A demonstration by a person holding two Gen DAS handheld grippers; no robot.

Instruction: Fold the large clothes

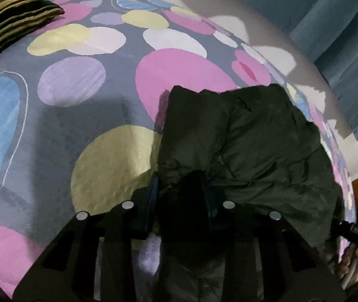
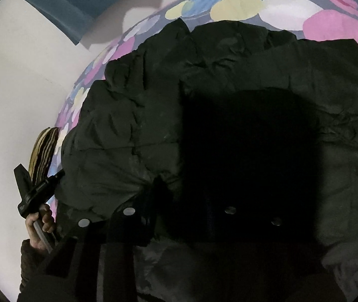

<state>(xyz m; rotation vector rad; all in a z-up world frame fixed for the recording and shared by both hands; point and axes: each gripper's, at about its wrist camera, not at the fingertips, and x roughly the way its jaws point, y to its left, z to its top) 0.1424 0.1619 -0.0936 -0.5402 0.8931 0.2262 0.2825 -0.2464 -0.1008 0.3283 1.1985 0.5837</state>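
I count one dark jacket, one striped cushion, one spotted bedcover, two grippers.

The jacket lies on the bed, against the bed's right edge in the left wrist view, with open cover stretching away to its left and beyond it. A pillow sits on the bed at the far left corner, well apart from the jacket. The left claw is at the jacket's near left corner, with fabric between its fingers. In the right wrist view the right claw is over the jacket's near edge, the left hand beside the jacket's left side. Curtains hang beyond the bed's far right side.
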